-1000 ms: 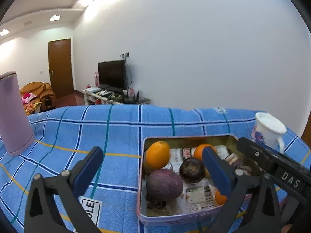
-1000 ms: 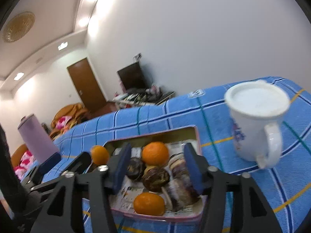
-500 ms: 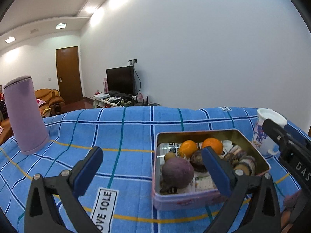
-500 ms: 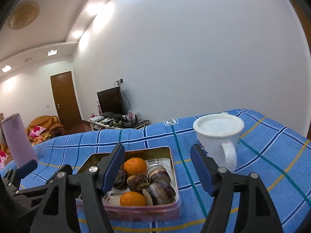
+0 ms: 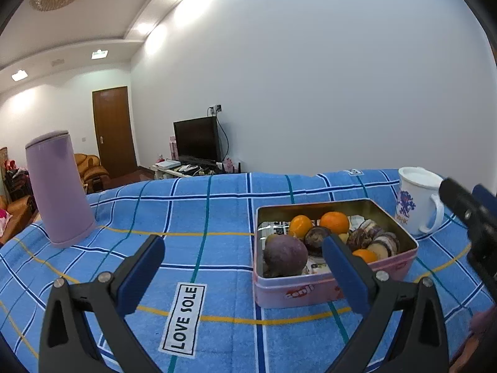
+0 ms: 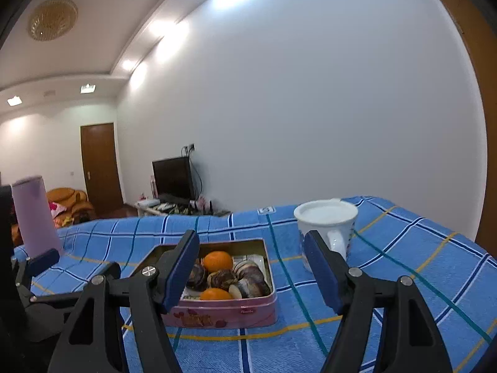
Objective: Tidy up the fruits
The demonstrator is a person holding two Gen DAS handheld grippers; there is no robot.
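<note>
Pink tin (image 6: 223,312) of fruit: on blue-checked bench, long axis running away from both grippers. Right gripper (image 6: 251,269) nearer, fingers spread, empty; left gripper (image 5: 242,275) likewise, tin ahead-right

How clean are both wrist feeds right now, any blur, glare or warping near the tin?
Left wrist: tin and fruit sharp; right gripper at the frame edge is smeared; ceiling lights blow out on the wall. Right wrist: tin sharp, purple flask slightly blurred. Both views: strong fisheye bending, dark corners.
</note>
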